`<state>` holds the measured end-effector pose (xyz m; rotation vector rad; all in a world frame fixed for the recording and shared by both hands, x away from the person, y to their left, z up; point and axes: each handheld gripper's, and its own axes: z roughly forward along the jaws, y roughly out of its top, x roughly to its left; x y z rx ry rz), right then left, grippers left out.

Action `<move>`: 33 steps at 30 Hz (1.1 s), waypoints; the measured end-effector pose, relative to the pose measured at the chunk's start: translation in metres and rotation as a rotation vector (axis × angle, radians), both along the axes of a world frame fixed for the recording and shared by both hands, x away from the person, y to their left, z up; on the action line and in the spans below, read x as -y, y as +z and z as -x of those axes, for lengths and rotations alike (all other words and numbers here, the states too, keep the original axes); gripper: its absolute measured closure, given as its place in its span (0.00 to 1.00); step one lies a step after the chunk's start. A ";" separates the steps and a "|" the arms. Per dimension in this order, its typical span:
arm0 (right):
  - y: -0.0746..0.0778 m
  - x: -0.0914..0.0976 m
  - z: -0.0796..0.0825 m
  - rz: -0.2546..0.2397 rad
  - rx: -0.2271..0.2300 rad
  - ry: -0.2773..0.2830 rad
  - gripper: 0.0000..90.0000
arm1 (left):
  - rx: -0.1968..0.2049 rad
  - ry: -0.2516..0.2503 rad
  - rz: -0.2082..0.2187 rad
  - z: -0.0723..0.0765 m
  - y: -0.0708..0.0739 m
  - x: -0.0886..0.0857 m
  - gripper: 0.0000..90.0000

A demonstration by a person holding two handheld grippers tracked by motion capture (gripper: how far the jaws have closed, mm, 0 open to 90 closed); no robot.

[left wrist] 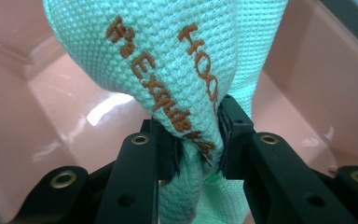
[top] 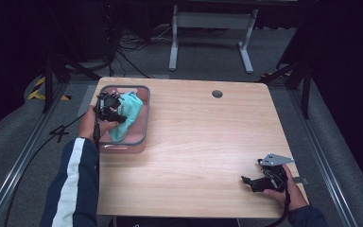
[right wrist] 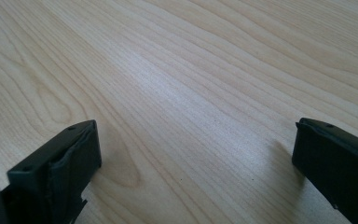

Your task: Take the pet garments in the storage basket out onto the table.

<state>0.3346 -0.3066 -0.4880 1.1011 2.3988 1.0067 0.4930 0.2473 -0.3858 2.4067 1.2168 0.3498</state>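
While left tongs [left wrist: 198,144] pinch mint cloth [left wrist: 182,60], brown lettering partly legible, "HOO"

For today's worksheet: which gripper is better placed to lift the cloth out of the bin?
Left. The left gripper is shut on the cloth in the bin; the right gripper is open, far across the table.

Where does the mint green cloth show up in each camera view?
High view: the mint green cloth lies in the pink bin at the table's far left, with the left gripper on it.
Left gripper view: the cloth hangs from top centre, brown lettering facing the camera, pinched between the black fingers.
Right gripper view: not in it; bare wooden table instead.
Shared landmark: the pink bin.
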 end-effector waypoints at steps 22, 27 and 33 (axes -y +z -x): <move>0.000 0.000 0.000 0.000 0.000 0.000 0.01 | 0.313 0.013 0.237 0.058 0.048 -0.026 0.81; 0.000 0.000 0.000 0.000 0.000 0.000 0.01 | 0.356 -0.013 0.250 0.068 0.061 -0.021 0.81; 0.000 0.000 0.000 0.000 0.000 -0.001 0.01 | 0.383 -0.060 0.255 0.077 0.076 -0.010 0.81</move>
